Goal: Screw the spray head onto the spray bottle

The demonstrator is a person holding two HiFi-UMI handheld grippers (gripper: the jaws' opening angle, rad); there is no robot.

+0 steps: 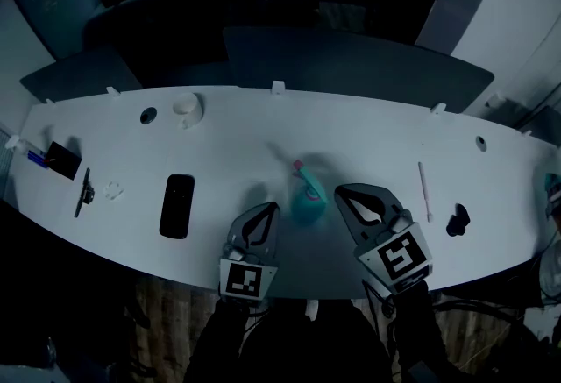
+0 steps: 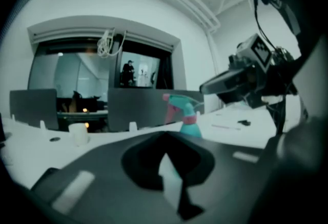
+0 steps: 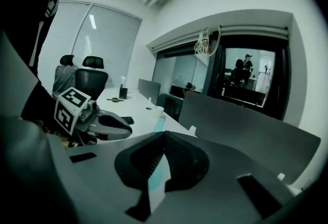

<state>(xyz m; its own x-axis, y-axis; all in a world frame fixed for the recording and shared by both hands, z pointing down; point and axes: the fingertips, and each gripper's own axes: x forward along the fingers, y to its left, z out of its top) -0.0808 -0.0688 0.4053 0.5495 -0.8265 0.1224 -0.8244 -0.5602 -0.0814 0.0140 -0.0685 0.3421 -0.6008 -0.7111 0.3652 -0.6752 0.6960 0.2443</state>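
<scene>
The bottle (image 1: 308, 200) stands upright on the table (image 1: 351, 123) between the two grippers, its head (image 2: 179, 102) seemingly already on, though I cannot tell how tightly. The left gripper (image 1: 267, 213) and right gripper (image 1: 349, 194) are both clenched on nothing. Either could nudge the light bottle over if swung inward, and a loose head would then come off.
</scene>
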